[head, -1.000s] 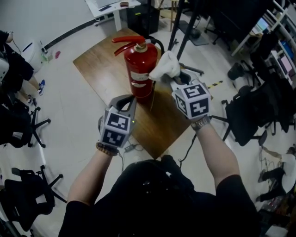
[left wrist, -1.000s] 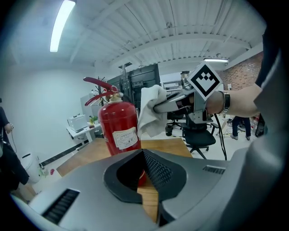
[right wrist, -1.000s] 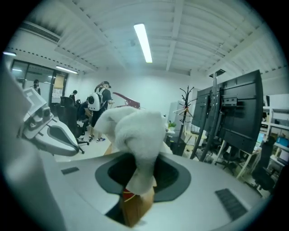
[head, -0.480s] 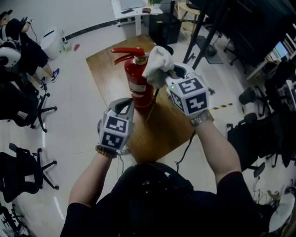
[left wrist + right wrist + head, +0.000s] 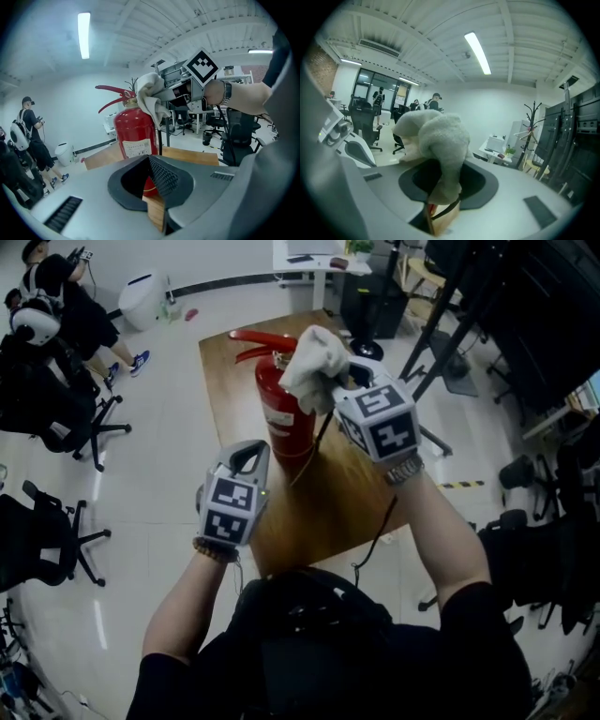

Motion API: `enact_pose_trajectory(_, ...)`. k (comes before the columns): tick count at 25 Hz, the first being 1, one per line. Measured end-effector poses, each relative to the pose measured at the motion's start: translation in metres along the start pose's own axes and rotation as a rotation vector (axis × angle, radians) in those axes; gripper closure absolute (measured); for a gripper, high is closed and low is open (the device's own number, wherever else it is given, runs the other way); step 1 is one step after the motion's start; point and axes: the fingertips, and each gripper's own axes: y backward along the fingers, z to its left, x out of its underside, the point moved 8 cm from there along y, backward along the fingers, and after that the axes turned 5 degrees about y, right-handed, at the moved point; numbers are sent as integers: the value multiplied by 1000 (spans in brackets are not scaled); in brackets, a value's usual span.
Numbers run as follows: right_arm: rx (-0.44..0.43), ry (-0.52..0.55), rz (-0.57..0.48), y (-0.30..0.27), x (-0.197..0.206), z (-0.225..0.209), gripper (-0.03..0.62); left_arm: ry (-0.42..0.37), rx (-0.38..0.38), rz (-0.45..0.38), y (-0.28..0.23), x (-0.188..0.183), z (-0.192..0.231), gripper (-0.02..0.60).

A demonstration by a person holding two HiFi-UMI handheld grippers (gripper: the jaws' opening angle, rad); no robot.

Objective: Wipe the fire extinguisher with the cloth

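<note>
Head view: the fire extinguisher stands upright on the table, at 12 o'clock from the person. The right tongs pinch the cloth against its top, at 2 o'clock of the red body. The left tongs hang at 7 o'clock, apart from it. I judge the wiping is under way at the top, with the lower body left to do.

Left gripper view: these tongs are pressed together, empty. Only here, from the side, the cloth shows touching the neck.

Right gripper view: the cloth fills the tongs and hides nearly all of the extinguisher.
</note>
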Motion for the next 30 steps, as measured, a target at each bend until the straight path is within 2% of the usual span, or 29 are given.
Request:
enact_pose_trajectory(5, -21, -14, -1, 1, 9, -4, 476, 1, -24, 0, 4, 2, -8, 583)
enact_pose_trajectory(9, -6, -40, 15, 0, 19, -6, 476, 1, -30, 8, 10, 4, -3, 583)
enact_pose_trajectory(19, 93, -82, 116, -7, 41, -3, 477, -37, 44, -19, 21, 4, 10, 583)
enact_pose_trajectory(23, 132, -90, 165, -8, 52, 1, 477, -64, 80, -1, 25, 10, 14, 583)
enact_pose_trajectory(30, 121, -92, 200, -22, 77, 6, 477, -49, 85, 20, 13, 18, 13, 583)
